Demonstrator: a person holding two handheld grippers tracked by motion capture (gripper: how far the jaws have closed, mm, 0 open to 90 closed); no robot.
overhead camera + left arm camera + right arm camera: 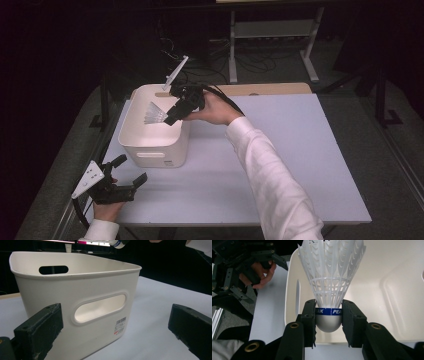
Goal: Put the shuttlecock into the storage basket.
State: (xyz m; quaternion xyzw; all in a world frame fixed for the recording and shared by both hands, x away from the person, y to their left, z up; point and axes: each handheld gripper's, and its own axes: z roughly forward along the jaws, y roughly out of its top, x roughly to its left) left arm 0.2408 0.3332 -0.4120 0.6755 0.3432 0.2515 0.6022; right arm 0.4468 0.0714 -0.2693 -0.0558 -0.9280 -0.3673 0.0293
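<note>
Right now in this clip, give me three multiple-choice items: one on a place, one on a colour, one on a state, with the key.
1. Where is the shuttlecock?
A. Over the open white bin
B. Lying on the table beside the bin
C. Between the left claw's jaws

2. What colour is the band around the shuttlecock's cork?
A. Red
B. Blue
C. Green

3. How does the left claw stand?
A. Shut on the bin's handle
B. Shut on the shuttlecock
C. Open, holding nothing

Key: 1 A, the right claw holds it above the bin's inside in the right gripper view. 2 B, a blue printed band shows between the jaws. 3 C, the left gripper view shows its jaws wide apart, short of the bin.
</note>
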